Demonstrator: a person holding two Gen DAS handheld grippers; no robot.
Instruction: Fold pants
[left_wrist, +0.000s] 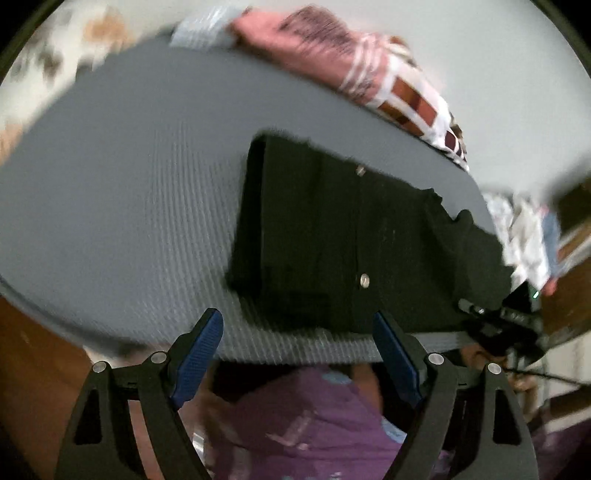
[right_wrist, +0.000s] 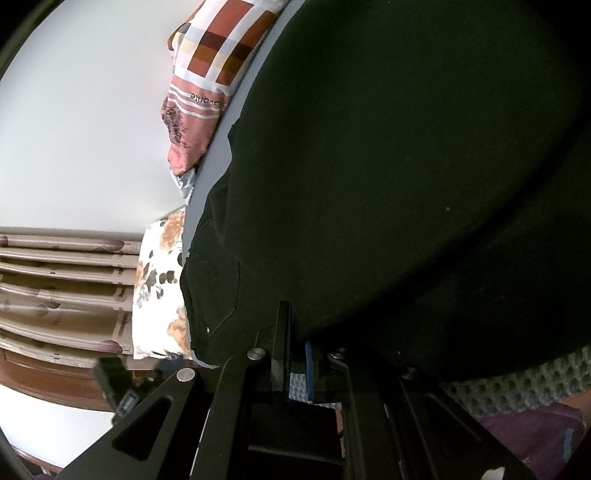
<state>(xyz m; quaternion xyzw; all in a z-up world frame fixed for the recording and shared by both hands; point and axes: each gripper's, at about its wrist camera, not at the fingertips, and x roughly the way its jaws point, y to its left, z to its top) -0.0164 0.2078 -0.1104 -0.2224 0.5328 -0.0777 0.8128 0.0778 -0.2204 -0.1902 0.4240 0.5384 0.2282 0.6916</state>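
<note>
Left wrist view, blurred. Left gripper (left_wrist: 297, 341) at the bottom centre, blue pads (left_wrist: 197, 360) spread wide, nothing between them; it sits over the near edge of the grey mat (left_wrist: 129, 206). Pants (left_wrist: 332, 240), black, lie flat on the mat, centre to right of frame, folded edge on their left side, two metal buttons showing. Pink pillow (left_wrist: 332, 48) along the mat's far edge, upper centre to upper right. Right gripper (left_wrist: 495, 321) is a dark shape at the pants' lower right corner. Purple clothing of the person at the bottom, below the mat.

Right wrist view. Wall and slatted wood on the left, floral cushion (right_wrist: 159, 288) lower left, pillow (right_wrist: 207, 74) upper centre-left. Pants (right_wrist: 388, 184) fill the centre and right. Right gripper (right_wrist: 295, 354) at the bottom centre, jaws closed tight, pinching the pants' lower edge. Mat (right_wrist: 517, 387) shows in the lower right, under the cloth.
</note>
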